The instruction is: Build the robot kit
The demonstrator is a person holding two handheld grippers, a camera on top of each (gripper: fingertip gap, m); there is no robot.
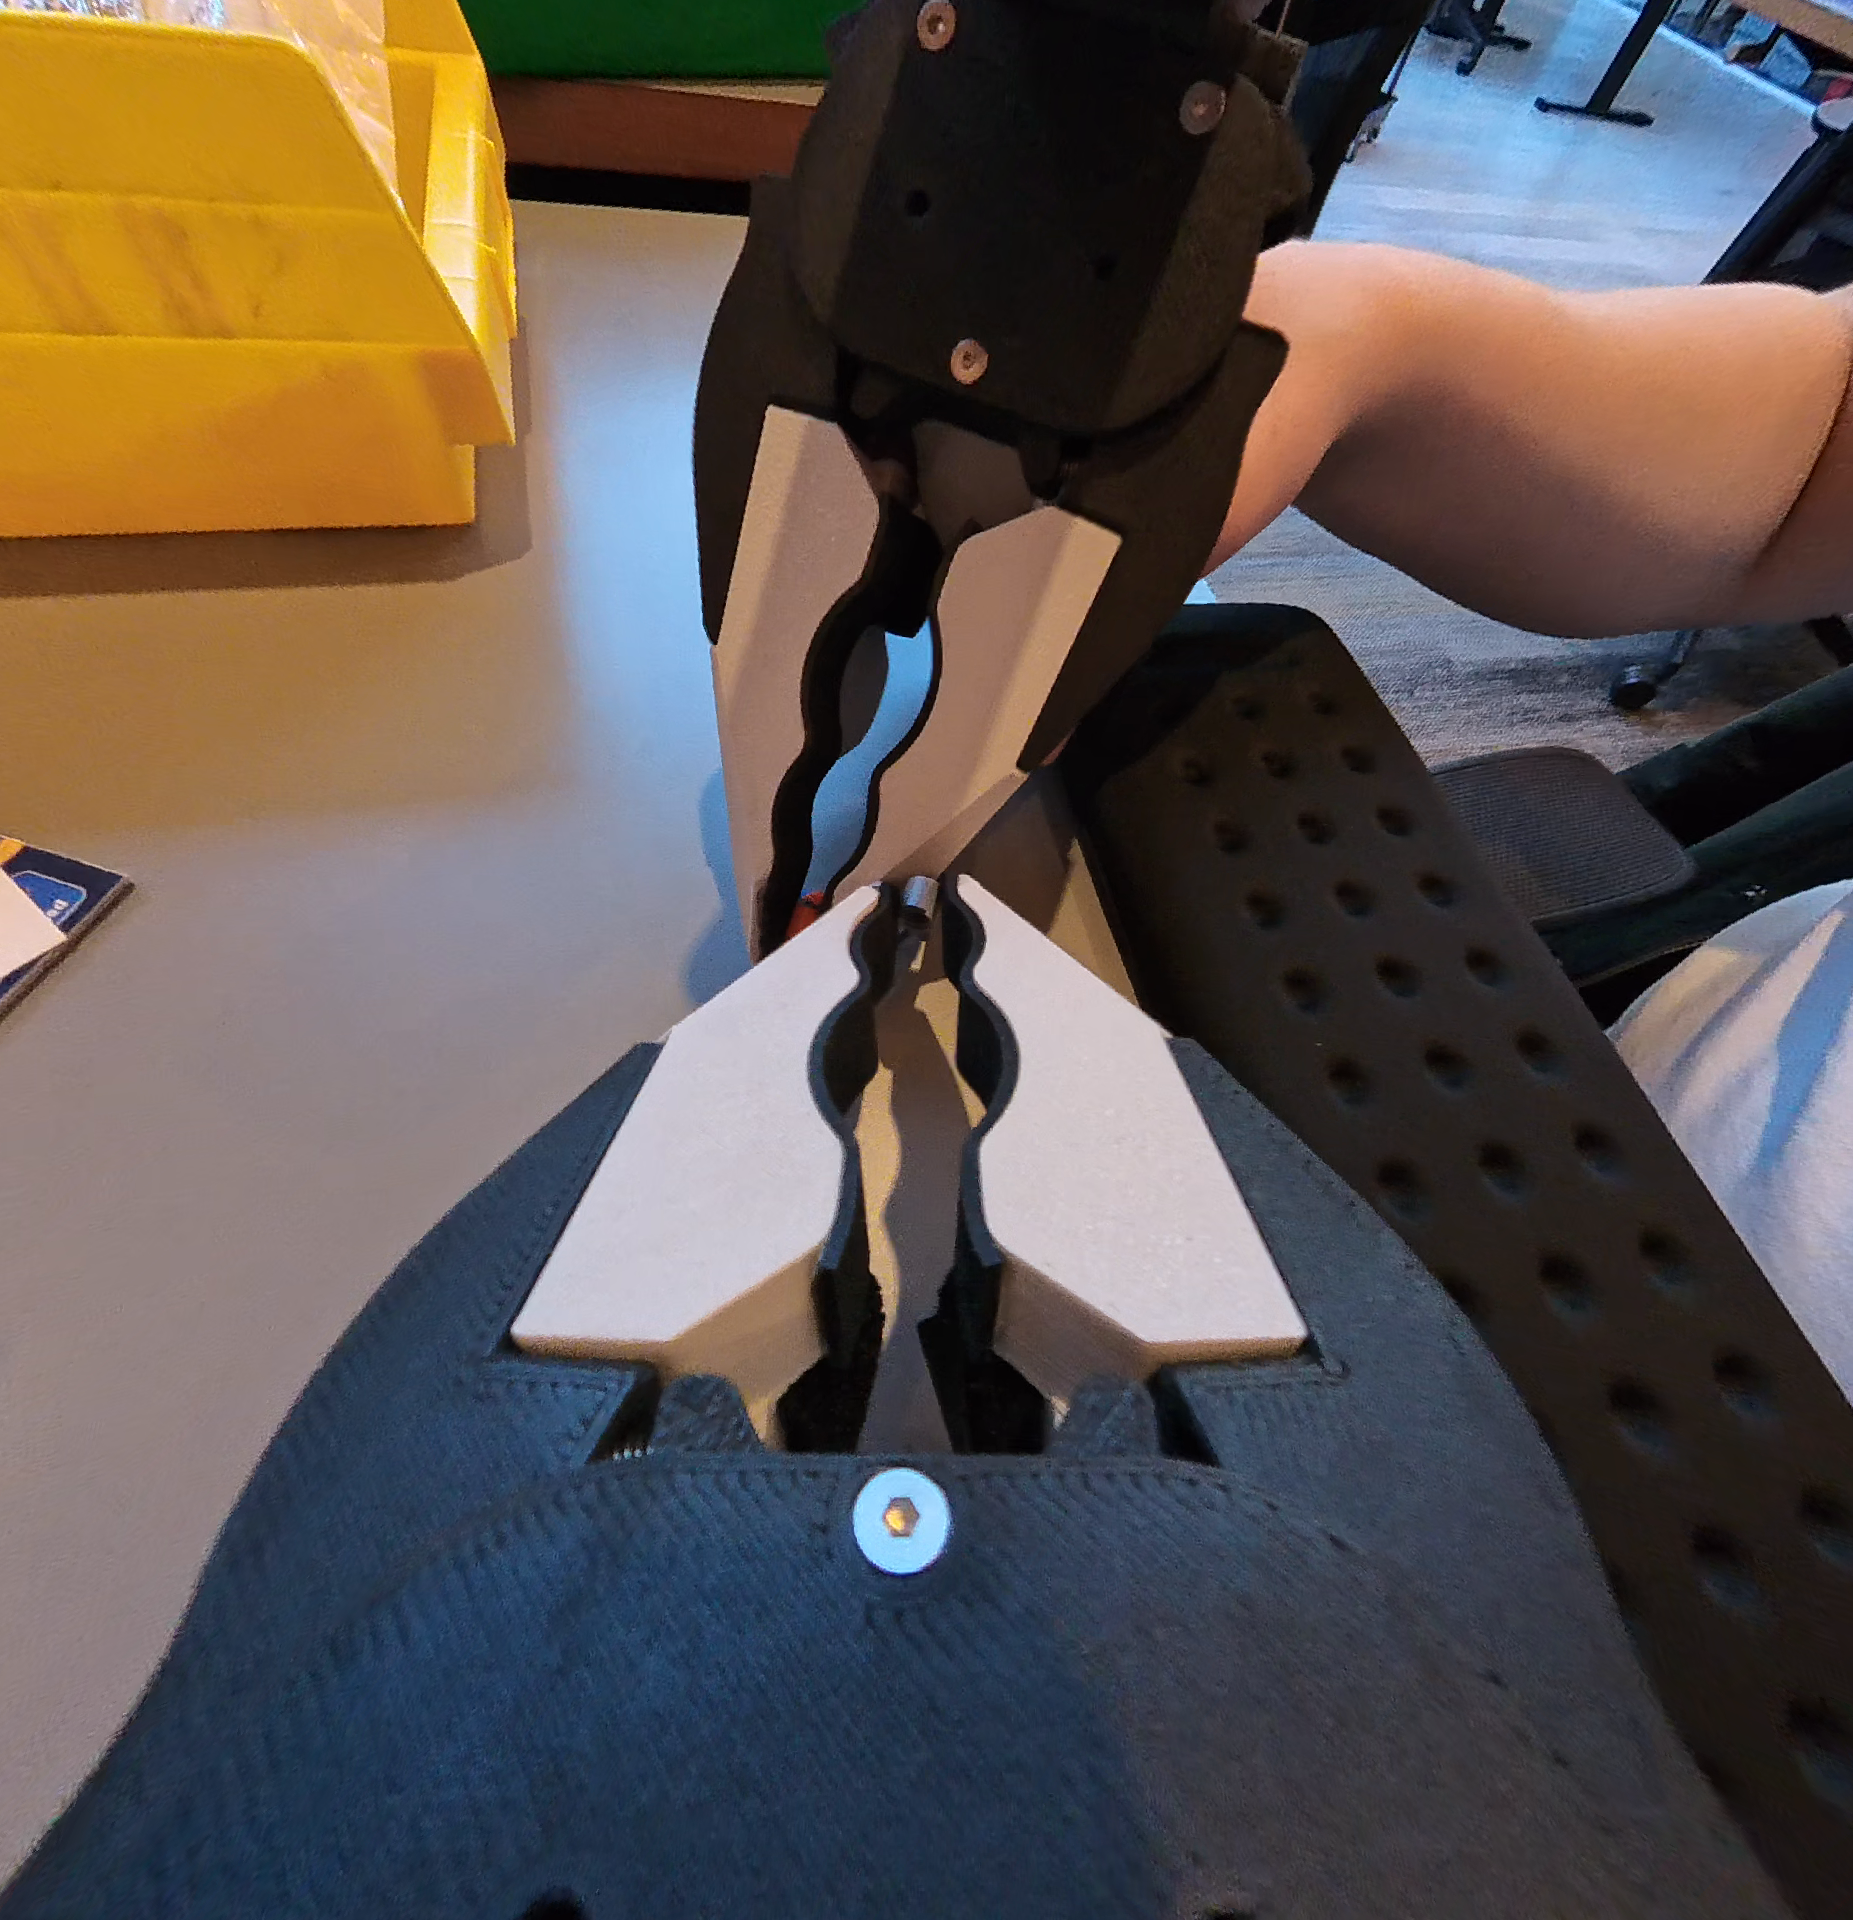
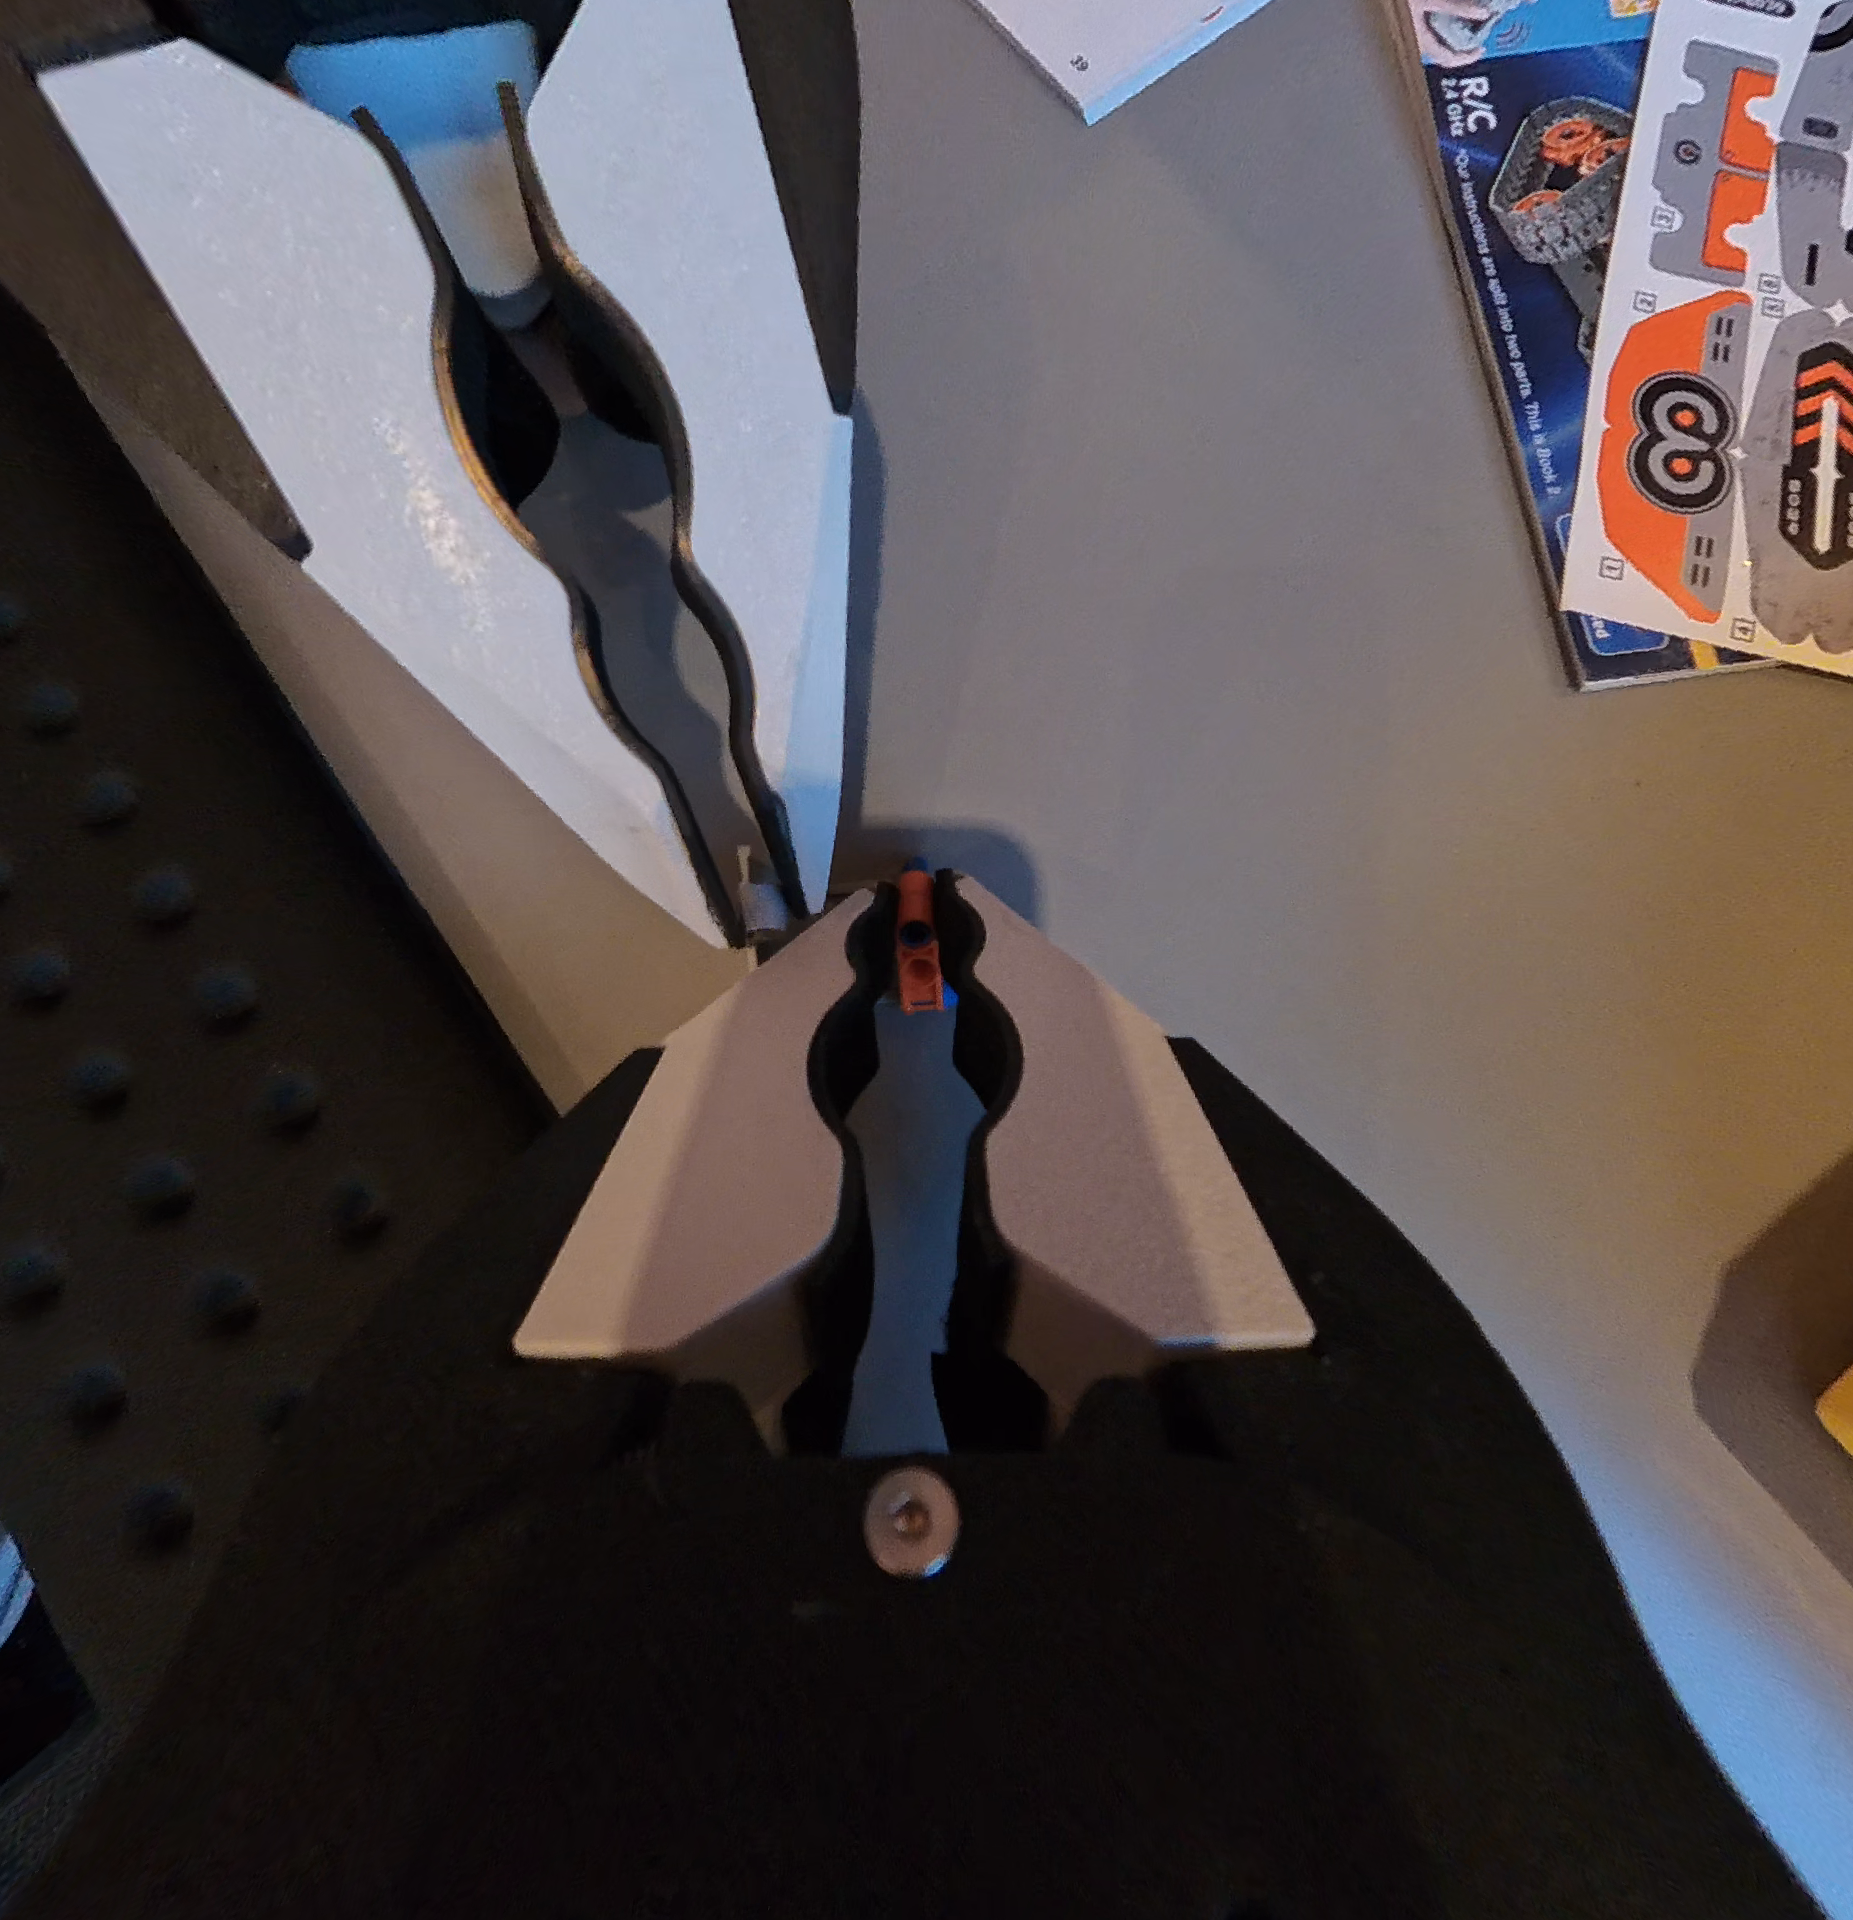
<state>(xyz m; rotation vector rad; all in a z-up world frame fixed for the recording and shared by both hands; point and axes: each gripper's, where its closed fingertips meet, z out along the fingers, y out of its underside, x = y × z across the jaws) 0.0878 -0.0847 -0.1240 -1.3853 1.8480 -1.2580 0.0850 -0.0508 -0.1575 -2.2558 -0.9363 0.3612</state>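
The left gripper fills the lower part of its own view, its white fingers drawn together at the tips and clamped on a small grey cylindrical piece that stands between them above the beige worktop. Directly in front, tip to tip with it, the right gripper comes down from above, clenched on a small orange piece that peeks out at its tip, just left of the grey one. The two pieces are very close; whether they touch cannot be made out.

In the right wrist view the orange piece, with blue bits at both ends, sits pinched between the tips of the right gripper. The left gripper slants in from the upper left, the grey piece at its tip just beside the right gripper's left fingertip.

To the right of both grippers in the left wrist view lies a black perforated panel, and behind it a person's bare forearm reaches toward the right gripper's body. Farther off on the worktop lie a printed booklet with a sticker sheet on top of it. At the far left of the worktop stand stacked yellow bins.
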